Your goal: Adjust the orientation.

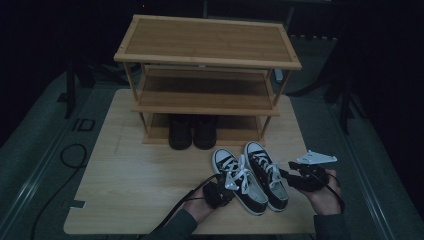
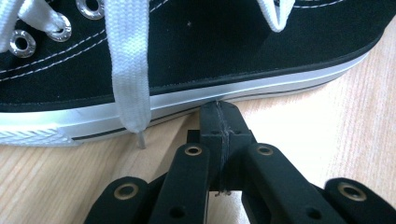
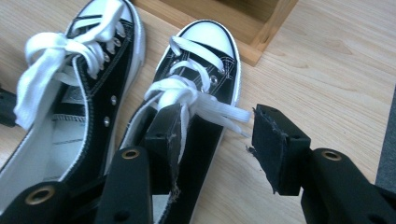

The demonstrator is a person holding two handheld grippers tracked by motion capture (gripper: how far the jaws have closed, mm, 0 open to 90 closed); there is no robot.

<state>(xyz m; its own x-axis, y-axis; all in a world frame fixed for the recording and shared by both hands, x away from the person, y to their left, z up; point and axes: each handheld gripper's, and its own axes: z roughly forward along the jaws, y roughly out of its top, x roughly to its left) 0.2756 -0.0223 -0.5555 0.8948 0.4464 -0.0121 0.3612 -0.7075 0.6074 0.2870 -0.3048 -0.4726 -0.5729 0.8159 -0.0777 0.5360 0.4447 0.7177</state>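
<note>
the left gripper point(image 2: 218, 114) has its two jaws pressed together, with nothing between them, and the closed tip touches the white rubber sole edge of the left sneaker point(image 2: 187, 51) low on its side. in the left gripper view a flat white lace point(image 2: 130, 79) hangs down over this sole and its plastic end reaches the wooden table point(image 2: 327, 130). the right gripper point(image 3: 212, 135) has its jaws wide apart; one jaw is inside the opening of the right sneaker point(image 3: 201, 93), against the laces and the tongue, and the other jaw stands outside the shoe, above the table, so the side wall of the shoe is between them but not yet clamped. both pads of this gripper look worn and torn at the edges. from the high view the two black canvas sneakers with white toe caps lie side by side on the near part of the table point(image 1: 125, 175), toes pointing to the bamboo shoe rack point(image 1: 207, 45), with the left gripper point(image 1: 220, 192) at the near-left sneaker point(image 1: 237, 182) and the right gripper point(image 1: 295, 175) at the other sneaker point(image 1: 267, 172). a pair of dark shoes point(image 1: 192, 131) stands on the lowest shelf of the rack (their type i cannot tell in the dim light). no brand name or other writing can be read on the sneakers; on the floor left of the table there are pale letters point(image 1: 82, 124) that look like "id".
</note>
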